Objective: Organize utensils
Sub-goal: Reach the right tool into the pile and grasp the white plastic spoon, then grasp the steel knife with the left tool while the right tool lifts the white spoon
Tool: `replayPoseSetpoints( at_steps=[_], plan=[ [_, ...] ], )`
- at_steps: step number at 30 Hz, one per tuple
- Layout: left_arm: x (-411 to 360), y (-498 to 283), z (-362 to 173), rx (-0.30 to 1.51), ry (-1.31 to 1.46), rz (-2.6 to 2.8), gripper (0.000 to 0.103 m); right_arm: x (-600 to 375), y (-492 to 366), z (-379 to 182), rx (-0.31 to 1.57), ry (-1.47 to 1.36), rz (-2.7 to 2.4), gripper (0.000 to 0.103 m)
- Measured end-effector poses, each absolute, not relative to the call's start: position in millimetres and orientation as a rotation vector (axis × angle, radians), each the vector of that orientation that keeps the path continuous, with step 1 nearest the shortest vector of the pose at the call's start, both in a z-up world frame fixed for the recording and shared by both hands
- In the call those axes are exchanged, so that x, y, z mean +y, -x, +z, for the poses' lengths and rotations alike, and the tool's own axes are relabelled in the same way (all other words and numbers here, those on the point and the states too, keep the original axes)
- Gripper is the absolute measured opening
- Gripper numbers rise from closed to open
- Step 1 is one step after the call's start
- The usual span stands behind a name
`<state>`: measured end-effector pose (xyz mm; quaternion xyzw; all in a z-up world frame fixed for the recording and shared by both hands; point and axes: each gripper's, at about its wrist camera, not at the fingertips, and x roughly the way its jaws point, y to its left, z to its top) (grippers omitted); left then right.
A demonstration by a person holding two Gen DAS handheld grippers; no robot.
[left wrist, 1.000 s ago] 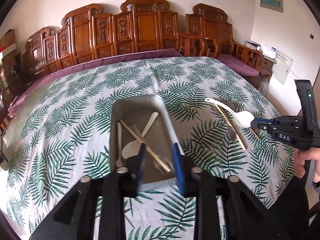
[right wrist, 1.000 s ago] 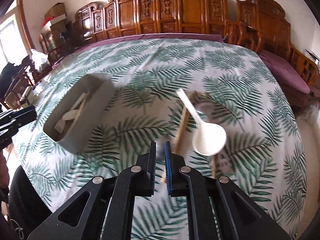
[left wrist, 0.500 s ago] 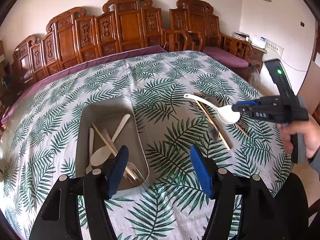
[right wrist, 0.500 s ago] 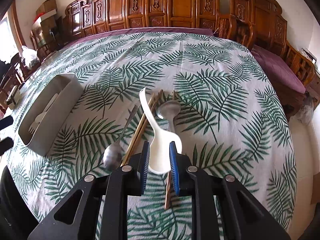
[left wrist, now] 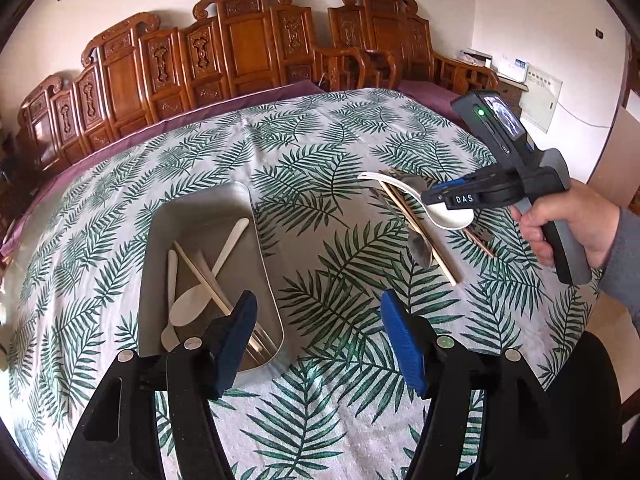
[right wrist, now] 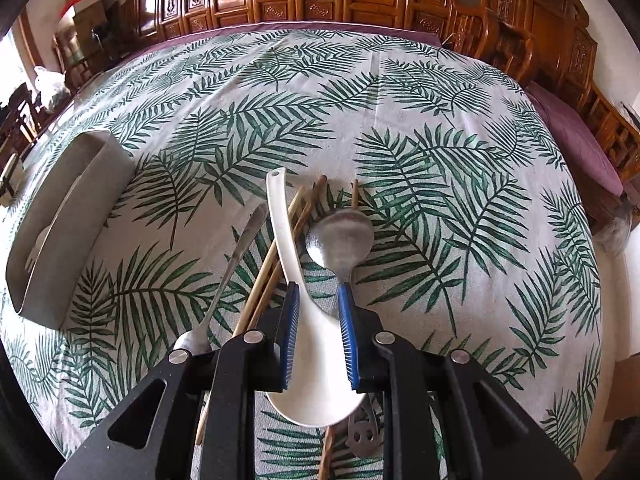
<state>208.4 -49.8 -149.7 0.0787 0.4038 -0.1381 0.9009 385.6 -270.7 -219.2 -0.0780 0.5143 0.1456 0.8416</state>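
Note:
A grey metal tray [left wrist: 160, 232] on the palm-leaf cloth holds pale spoons, a chopstick and a fork; it also shows in the right wrist view [right wrist: 96, 168]. My left gripper [left wrist: 316, 328] is open and empty, just right of the tray's near end. A white ceramic spoon [right wrist: 288, 240] lies over wooden chopsticks [right wrist: 272, 264], beside two metal spoons [right wrist: 340, 236] [right wrist: 228, 276]. My right gripper [right wrist: 318, 336] is open, its fingers straddling the white spoon's bowl without gripping it. It shows in the left wrist view [left wrist: 440, 200] over the white spoon [left wrist: 452, 216].
Carved wooden chairs [left wrist: 248, 48] line the far side of the table. A purple undercloth [right wrist: 576, 136] shows at the table's edges. A perforated metal utensil end [right wrist: 362, 432] lies under my right gripper.
My left gripper opened wide and drew back to the right of the tray. My right gripper moved over the white spoon, opened, and now brackets its bowl.

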Motion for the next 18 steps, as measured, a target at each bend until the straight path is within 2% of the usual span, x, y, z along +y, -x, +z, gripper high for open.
replayPoseSetpoints(
  at_steps=[15,18],
  plan=[
    [-59,-212,-157,0.856,-0.177,-0.293,0.062,-254,-392,-230,1.105,0.232,0.326,0.024],
    [-62,-213,-159,0.861,-0.185,-0.294,0.062,-256,-393,-231,1.100,0.223,0.322,0.026]
  ],
)
